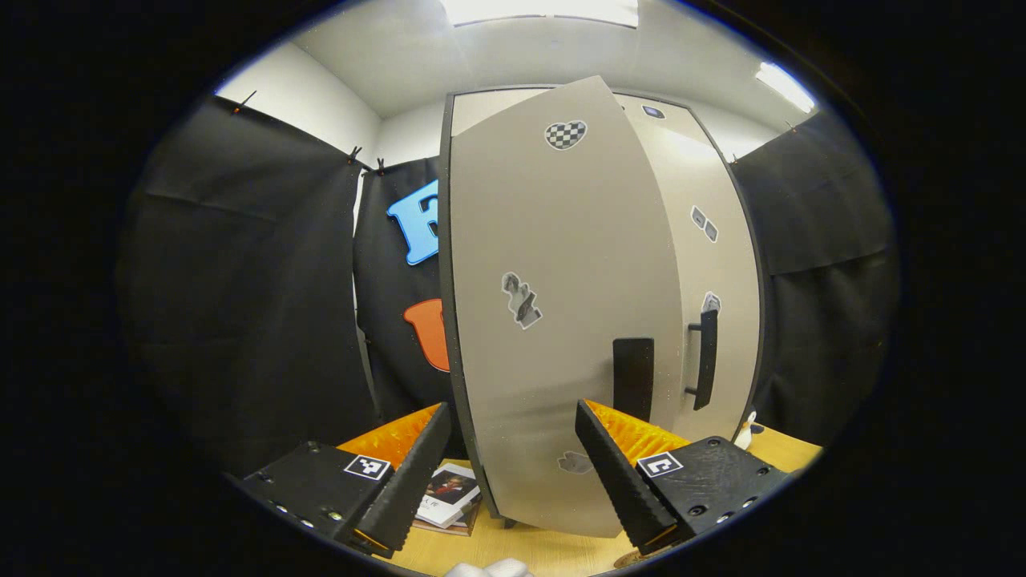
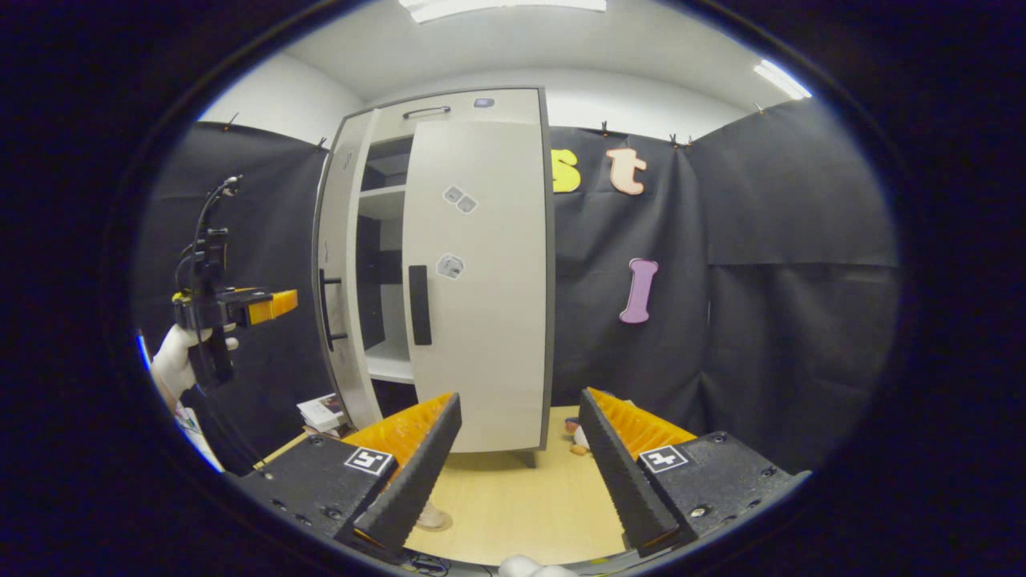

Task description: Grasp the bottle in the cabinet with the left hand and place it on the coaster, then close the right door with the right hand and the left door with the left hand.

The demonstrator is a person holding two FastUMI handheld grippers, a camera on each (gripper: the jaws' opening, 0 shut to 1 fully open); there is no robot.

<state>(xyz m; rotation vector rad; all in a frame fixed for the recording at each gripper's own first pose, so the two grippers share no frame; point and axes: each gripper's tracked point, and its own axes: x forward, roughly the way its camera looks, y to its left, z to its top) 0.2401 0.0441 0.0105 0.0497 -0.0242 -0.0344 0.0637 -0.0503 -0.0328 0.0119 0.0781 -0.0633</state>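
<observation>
The pale grey cabinet (image 1: 705,240) stands on the wooden table. Its left door (image 1: 553,320) hangs ajar, close in front of my open left gripper (image 1: 511,409), which faces the door's outer side near the black handle (image 1: 633,377). In the right gripper view the right door (image 2: 481,280) lies flat against the cabinet, while the left door (image 2: 341,280) stands out, with shelves (image 2: 389,361) showing between them. A gloved hand holds my left gripper (image 2: 276,304) left of that door. My right gripper (image 2: 521,397) is open and empty, back from the cabinet. A pale round thing (image 2: 433,517) lies half hidden behind its left finger.
Books (image 1: 449,497) lie stacked on the table (image 2: 521,497) left of the cabinet's foot. Small toys (image 2: 573,437) sit by the cabinet's right corner, and a small figure (image 1: 745,433) is there too. Black cloth walls close in on both sides.
</observation>
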